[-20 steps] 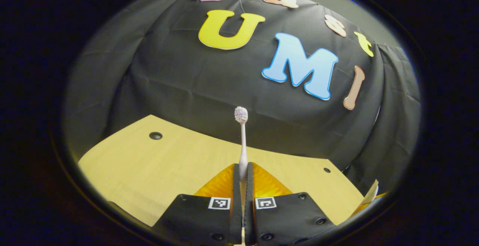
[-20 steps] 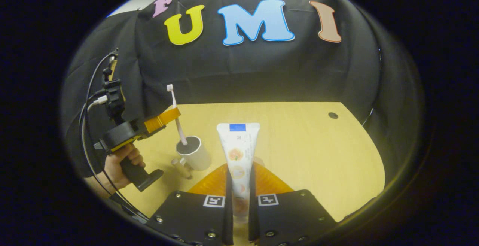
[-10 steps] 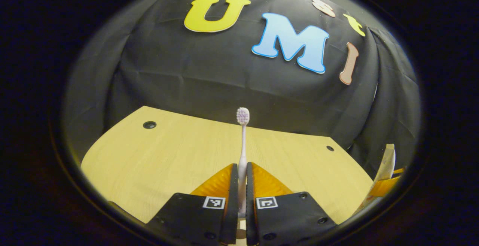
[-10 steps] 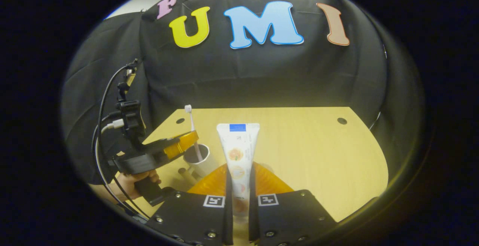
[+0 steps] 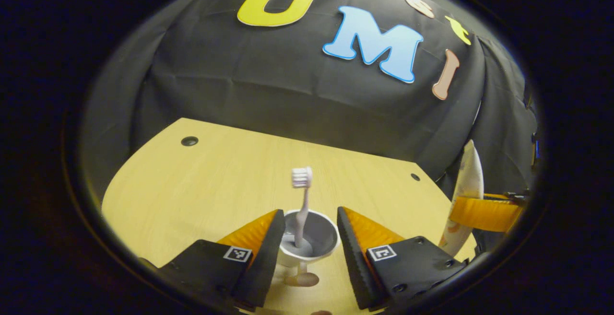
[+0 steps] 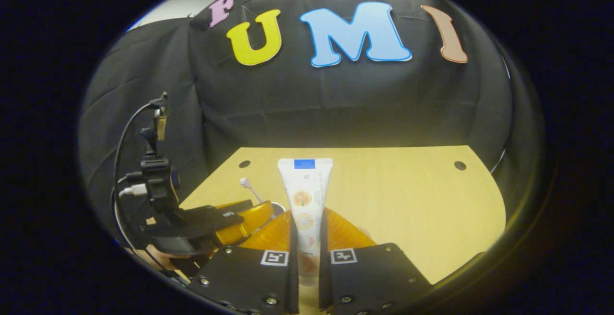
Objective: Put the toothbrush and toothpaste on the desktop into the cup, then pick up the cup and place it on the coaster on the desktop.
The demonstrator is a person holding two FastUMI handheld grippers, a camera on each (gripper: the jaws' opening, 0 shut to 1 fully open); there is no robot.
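A white cup (image 5: 309, 252) with a grey inside stands on the wooden desktop (image 5: 216, 176). My left gripper (image 5: 309, 214) is open, one orange finger on each side of the cup. The pink toothbrush (image 5: 302, 209) stands in the cup, bristles up, leaning slightly, free of both fingers. My right gripper (image 6: 307, 213) is shut on the white toothpaste tube (image 6: 305, 190), held upright above the desktop (image 6: 407, 195). The right gripper view has the left gripper (image 6: 240, 216) low at the left, with the toothbrush head (image 6: 246, 182) above it. The tube (image 5: 467, 185) also appears at the left gripper view's right edge.
The desktop has small round holes near its back corners (image 5: 189, 141) (image 6: 460, 165). Black cloth walls close it in at the back and sides. Cables (image 6: 127, 161) hang from the left gripper's handle. A small brown piece (image 5: 300, 280) lies at the cup's near side.
My left gripper came down over the cup and opened, letting go of the toothbrush, which now stands in the cup. The right gripper, still holding the tube, has come nearer the cup.
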